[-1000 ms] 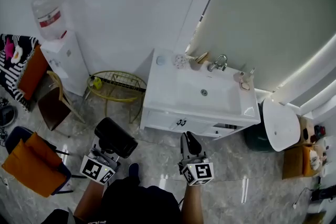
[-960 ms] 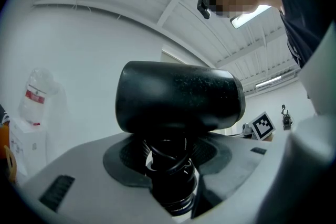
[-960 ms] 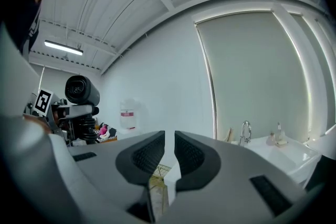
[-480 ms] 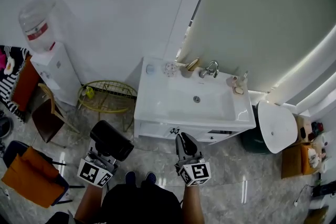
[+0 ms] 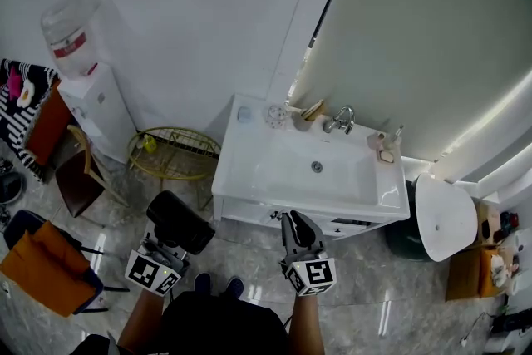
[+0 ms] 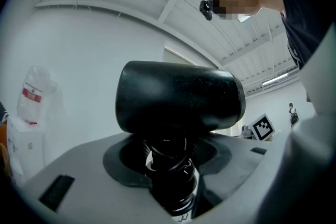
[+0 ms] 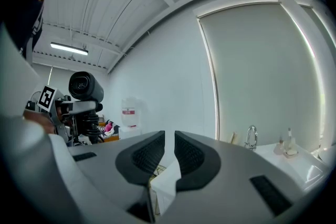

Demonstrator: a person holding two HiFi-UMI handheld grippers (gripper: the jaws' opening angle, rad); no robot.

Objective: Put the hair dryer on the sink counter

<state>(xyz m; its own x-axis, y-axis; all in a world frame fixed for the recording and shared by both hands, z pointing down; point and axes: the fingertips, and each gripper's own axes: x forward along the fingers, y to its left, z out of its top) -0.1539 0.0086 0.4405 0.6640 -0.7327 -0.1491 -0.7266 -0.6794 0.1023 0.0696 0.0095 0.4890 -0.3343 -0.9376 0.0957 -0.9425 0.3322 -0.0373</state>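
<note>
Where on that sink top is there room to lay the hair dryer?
The widest bare patch is the counter strip left of the basin, in front of the small round things at the back. The back rim is crowded: a cup by the tap, bottles at the right corner. The strip right of the basin looks narrower.

The hair dryer (image 5: 181, 220) was seen as matte black. The bench (image 5: 245, 152) was plain white. Left of the bench, a yellow wire rack (image 5: 176, 147), a white water dispenser (image 5: 100, 100) with a red label, a black-and-white striped cloth (image 5: 12, 116) and an orange cushion (image 5: 41, 266) were noted. Grey marbling was shown by the floor (image 5: 374, 303).
</note>
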